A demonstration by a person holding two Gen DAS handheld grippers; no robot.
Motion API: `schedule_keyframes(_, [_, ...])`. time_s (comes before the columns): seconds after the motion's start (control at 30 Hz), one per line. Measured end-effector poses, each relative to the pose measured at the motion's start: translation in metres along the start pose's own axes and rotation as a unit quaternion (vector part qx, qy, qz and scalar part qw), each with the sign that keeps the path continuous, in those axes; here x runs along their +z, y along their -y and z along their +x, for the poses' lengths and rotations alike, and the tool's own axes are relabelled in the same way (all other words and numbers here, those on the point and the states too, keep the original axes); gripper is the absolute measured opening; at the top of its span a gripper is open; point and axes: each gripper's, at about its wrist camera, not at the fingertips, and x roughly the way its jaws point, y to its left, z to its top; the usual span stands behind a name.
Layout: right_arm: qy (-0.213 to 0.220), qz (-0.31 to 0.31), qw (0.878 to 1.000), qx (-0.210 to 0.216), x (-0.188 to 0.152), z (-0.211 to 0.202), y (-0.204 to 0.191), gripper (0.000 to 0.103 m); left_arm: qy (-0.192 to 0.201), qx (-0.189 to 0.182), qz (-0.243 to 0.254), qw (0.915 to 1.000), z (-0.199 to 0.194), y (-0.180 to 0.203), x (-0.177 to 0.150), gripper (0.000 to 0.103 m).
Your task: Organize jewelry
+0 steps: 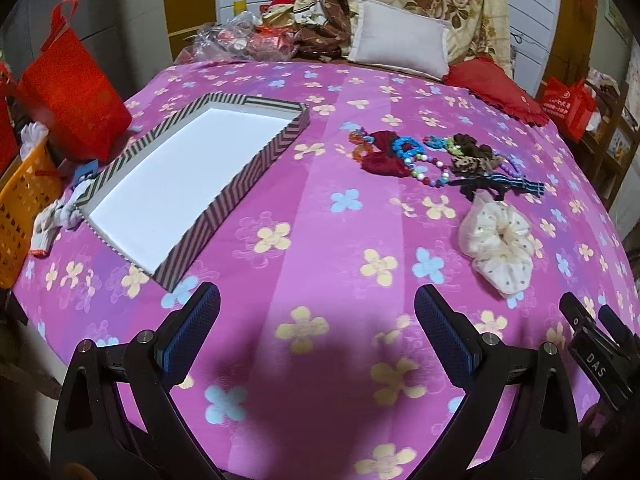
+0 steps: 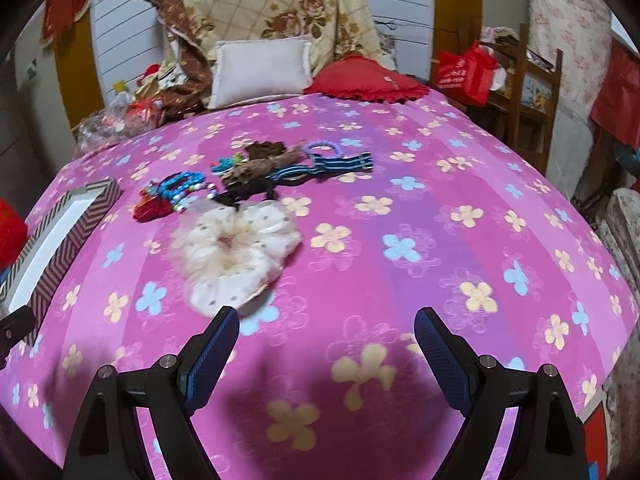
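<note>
A: Both grippers, left (image 1: 316,334) and right (image 2: 326,354), fingers wide apart, empty.

B: Nearest, cream scrunchie (image 2: 236,254) on the bedspread (image 2: 400,216): light, squashy; pinch the ruffle. Beyond, beaded bracelets (image 1: 420,160): slippery. Box lid (image 1: 192,172) empty.

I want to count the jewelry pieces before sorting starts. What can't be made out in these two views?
- Accessory pile: bracelets and ties overlap in both views, so no exact count.
- Striped tray: right wrist view cuts it off at the left edge, and motion blur softens it.
- Left hand-held gripper: in the right wrist view only a dark tip shows at the left edge.
- Right hand-held gripper: partly cut off at the left wrist view's right edge.
</note>
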Motion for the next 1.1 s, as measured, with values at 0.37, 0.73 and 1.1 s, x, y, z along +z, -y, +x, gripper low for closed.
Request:
schedule_keyframes(0.37, [-0.021, -0.082, 0.996, 0.036, -0.009, -0.002, -0.054, 0.087, -0.016, 0.01, -0.037, 0.9991, 0.013, -0.04, -0.003, 0.098])
schedule_keyframes(0.73, [-0.051, -0.119, 0.989, 0.067, -0.02, 0.002, -0.081, 0.078, -0.024, 0.021, -0.053, 0.9981, 0.024, -0.079, 0.0, 0.098])
schedule_keyframes(1.1, [-0.044, -0.106, 0.99, 0.077, -0.021, 0.005, -0.074, 0.077, -0.003, 0.112, -0.108, 0.9878, 0.04, -0.217, 0.066, 0.098])
